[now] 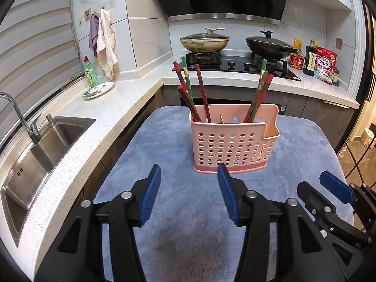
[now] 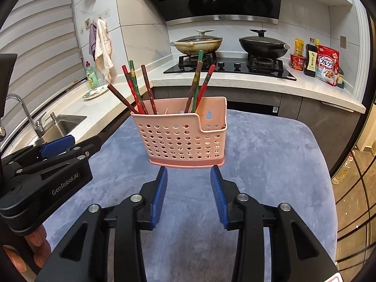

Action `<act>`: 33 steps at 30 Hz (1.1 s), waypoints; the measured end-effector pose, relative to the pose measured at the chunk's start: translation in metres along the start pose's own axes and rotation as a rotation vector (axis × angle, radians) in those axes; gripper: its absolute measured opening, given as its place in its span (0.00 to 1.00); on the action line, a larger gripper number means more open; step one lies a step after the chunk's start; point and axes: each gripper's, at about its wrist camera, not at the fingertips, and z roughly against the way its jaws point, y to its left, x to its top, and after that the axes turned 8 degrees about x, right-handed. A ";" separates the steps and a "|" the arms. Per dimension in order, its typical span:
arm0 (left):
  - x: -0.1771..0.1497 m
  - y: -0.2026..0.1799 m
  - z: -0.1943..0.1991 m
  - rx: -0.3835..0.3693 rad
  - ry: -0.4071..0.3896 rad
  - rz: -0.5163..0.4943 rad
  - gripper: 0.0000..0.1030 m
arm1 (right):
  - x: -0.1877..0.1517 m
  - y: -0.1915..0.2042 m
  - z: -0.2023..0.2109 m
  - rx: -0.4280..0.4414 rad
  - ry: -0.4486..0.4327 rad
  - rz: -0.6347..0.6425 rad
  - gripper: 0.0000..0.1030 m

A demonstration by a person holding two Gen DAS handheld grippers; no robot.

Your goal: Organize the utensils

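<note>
We hold the left gripper (image 1: 189,178) and right gripper (image 2: 189,178) spread and empty, low over the blue cloth (image 1: 164,136). The pink basket (image 1: 232,141) stands upright on it just ahead, chopsticks (image 1: 202,94) leaning in two compartments.

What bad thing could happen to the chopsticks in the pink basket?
1. The chopsticks lean outward in two bunches; bumping the light pink basket could tip it and spill them onto the blue cloth.
2. The left gripper and right gripper are both open, empty and close together, so they might knock into each other.
3. The sticks cross each other, so pulling one may drag another out.
</note>
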 end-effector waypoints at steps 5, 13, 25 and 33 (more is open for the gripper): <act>-0.001 -0.001 -0.001 0.015 -0.005 -0.006 0.63 | 0.000 0.000 -0.001 -0.019 0.004 0.008 0.46; -0.005 -0.004 -0.001 0.031 -0.004 -0.020 0.75 | -0.001 -0.002 0.000 -0.038 0.007 0.004 0.56; -0.006 -0.005 -0.004 0.046 0.009 -0.019 0.83 | -0.001 -0.011 0.000 -0.072 0.010 -0.015 0.70; -0.006 -0.001 -0.010 0.051 0.035 -0.003 0.90 | -0.001 -0.015 -0.001 -0.085 0.013 -0.022 0.81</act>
